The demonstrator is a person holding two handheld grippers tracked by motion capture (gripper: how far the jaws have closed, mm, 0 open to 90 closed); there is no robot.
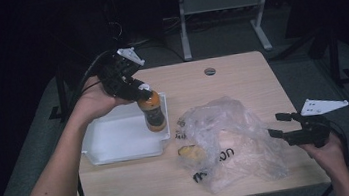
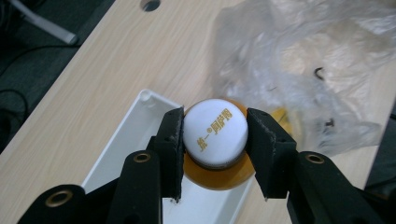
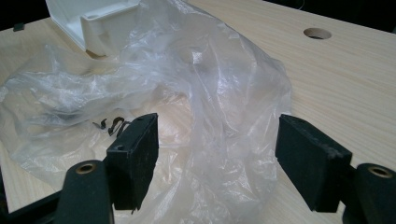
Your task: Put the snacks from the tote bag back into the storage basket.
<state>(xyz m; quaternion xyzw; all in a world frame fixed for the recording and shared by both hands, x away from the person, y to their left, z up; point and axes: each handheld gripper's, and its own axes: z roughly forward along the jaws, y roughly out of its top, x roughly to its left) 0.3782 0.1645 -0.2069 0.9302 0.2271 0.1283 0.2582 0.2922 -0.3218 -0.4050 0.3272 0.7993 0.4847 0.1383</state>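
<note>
While the orange bottle hangs by its white cap over the white tray's right edge, we clamp it in the left hand-held gripper, our right hand-held gripper gaping wide by the plastic bag on the tabletop.

1. You have one orange bottle with one white cap.
2. You have one white tray.
3. One clear plastic bag is on the table; black marks show on it, too blurred to count.
4. One small yellowish item lies at the bag's near edge; you cannot tell what it is.
5. You are working with two grippers: one left gripper, one right gripper, two black jaws each.
6. One round hole in the tabletop.
</note>
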